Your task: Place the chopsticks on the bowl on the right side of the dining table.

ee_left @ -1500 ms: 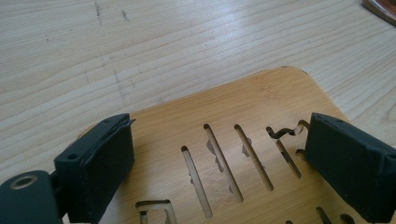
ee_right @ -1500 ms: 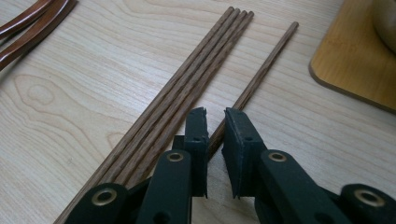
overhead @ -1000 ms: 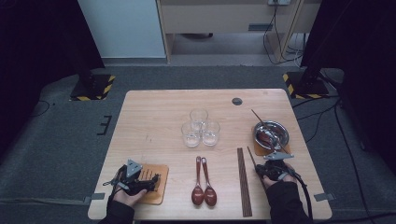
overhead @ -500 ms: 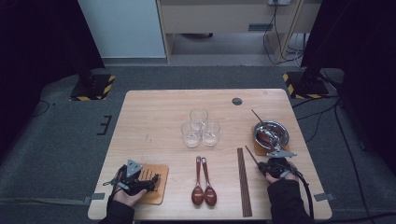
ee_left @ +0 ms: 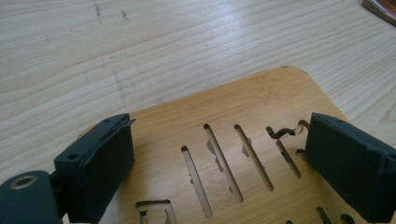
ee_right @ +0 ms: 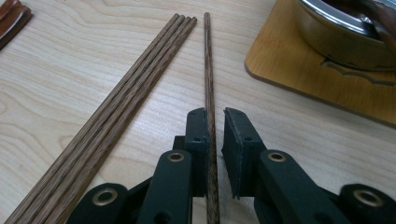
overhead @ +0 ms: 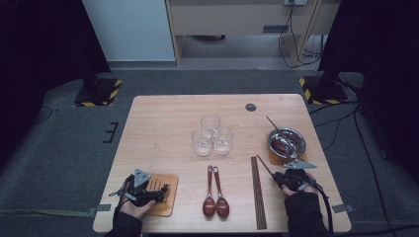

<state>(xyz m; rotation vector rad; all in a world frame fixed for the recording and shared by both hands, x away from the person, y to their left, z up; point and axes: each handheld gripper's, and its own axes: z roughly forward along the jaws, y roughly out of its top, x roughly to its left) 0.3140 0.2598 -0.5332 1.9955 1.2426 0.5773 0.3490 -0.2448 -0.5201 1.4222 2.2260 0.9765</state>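
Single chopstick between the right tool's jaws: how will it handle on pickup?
The single chopstick looks like thin straight wood, so probably stiff and light. The right tool has it near one end with a small gap showing, so it may slip or pivot. Released, it could roll toward the chopstick bundle.

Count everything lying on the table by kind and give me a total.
clear glasses: 3
wooden spoons: 2
chopsticks: 5 (4 bundled, 1 lying apart)
slotted bamboo mats: 2
metal bowl: 1
thin stick leaning in the bowl, kind unclear: 1
Total: 14
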